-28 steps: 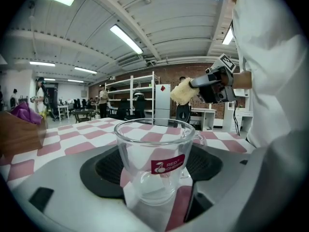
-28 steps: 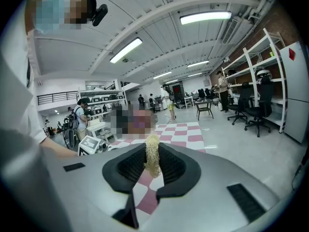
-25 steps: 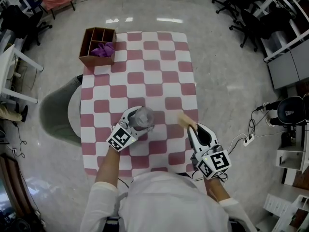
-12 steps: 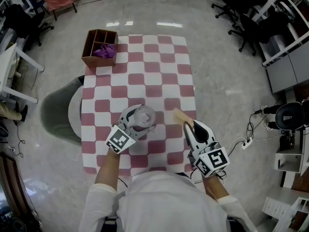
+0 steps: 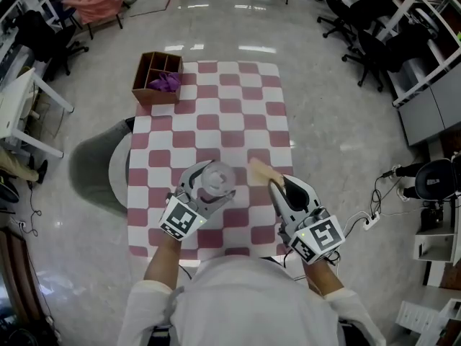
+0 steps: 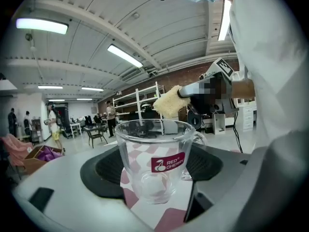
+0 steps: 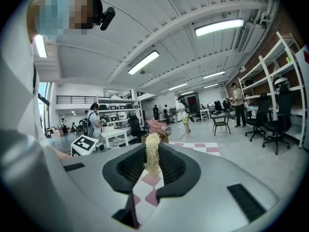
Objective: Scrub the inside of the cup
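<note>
A clear glass cup (image 6: 154, 161) with a handle and a red label stands upright between the jaws of my left gripper (image 5: 205, 186), which is shut on it above the checkered table; from the head view the cup (image 5: 214, 177) shows its open mouth. My right gripper (image 5: 277, 184) is shut on a thin yellow sponge (image 5: 261, 171), seen edge-on as a pale fibrous strip (image 7: 152, 152) between its jaws. The sponge (image 6: 170, 100) hangs to the right of the cup and slightly beyond its rim, apart from it.
The red-and-white checkered table (image 5: 216, 121) stretches away from me. A brown wooden divided box (image 5: 156, 78) with purple cloth inside sits at its far left corner. A grey round stool (image 5: 97, 168) stands left of the table. Office chairs and shelves stand at the far right.
Both grippers have drifted closer together over the table's near part; the sponge has moved left toward the cup. Both holds are unchanged.
</note>
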`<state>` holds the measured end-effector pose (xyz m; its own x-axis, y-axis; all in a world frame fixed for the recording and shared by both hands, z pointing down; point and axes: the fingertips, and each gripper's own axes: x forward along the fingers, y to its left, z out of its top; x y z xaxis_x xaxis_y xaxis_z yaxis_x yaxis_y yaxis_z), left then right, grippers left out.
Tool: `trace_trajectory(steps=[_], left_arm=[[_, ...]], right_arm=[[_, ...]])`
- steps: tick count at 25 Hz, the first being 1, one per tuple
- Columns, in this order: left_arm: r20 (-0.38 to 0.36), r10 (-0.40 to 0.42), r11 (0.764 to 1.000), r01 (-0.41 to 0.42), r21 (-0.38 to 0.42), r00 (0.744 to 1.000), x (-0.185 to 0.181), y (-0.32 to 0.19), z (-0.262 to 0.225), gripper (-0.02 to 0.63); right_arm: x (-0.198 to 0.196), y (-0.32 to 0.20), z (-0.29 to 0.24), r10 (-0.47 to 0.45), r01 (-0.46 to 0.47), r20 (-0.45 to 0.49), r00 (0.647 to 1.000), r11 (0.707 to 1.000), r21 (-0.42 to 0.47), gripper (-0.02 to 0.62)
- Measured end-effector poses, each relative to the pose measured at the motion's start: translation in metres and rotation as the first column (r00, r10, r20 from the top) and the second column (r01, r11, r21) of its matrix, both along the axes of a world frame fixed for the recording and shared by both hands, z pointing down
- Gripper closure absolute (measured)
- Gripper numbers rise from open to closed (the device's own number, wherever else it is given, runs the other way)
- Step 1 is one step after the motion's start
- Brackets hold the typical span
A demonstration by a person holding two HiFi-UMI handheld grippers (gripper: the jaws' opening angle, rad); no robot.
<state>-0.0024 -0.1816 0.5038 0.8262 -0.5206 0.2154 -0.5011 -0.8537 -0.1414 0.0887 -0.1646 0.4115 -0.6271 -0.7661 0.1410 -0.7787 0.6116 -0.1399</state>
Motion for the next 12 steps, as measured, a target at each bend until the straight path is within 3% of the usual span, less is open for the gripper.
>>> trace_trajectory(steps=[12], left_arm=[[0.108,-0.109,0.994,0.106,0.038,0.988,-0.015,0.019,-0.04,0.232]], right_arm=[[-0.029,0.029,-0.047,-0.115,0.113,0.016,0.993,0.988,0.106,0.508]])
